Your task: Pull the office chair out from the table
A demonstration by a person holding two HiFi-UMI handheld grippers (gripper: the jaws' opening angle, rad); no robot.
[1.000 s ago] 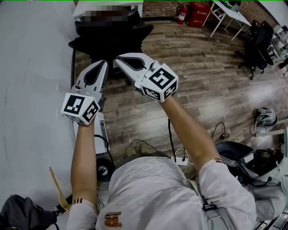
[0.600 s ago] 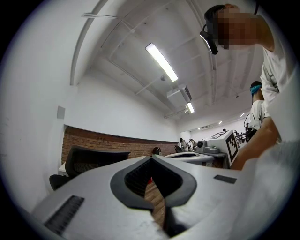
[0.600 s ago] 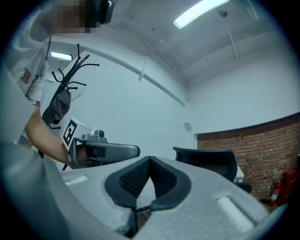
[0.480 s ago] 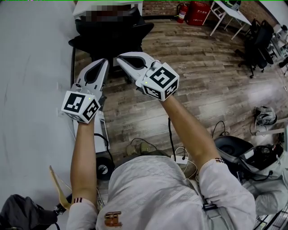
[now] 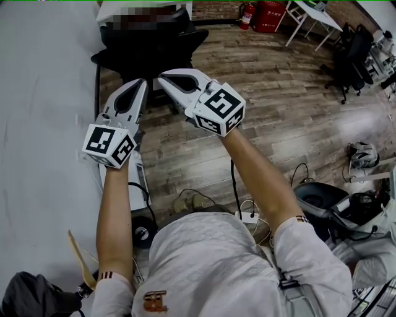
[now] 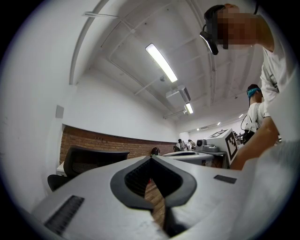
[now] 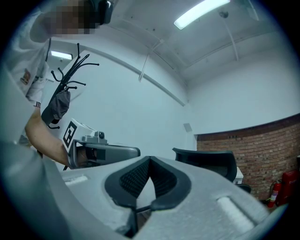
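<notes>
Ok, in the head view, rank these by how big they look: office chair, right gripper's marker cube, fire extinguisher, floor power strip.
Largest: office chair.
Next: marker cube, though its nearness to the camera inflates it.
Smallest: fire extinguisher and power strip. These look alike, so they are not ranked.

The person is stretching the left forearm (image 5: 114, 210) and right forearm (image 5: 257, 176) forward side by side, holding the left gripper (image 5: 140, 83) and right gripper (image 5: 163, 78) roughly level, both with jaws pressed together, empty.
</notes>
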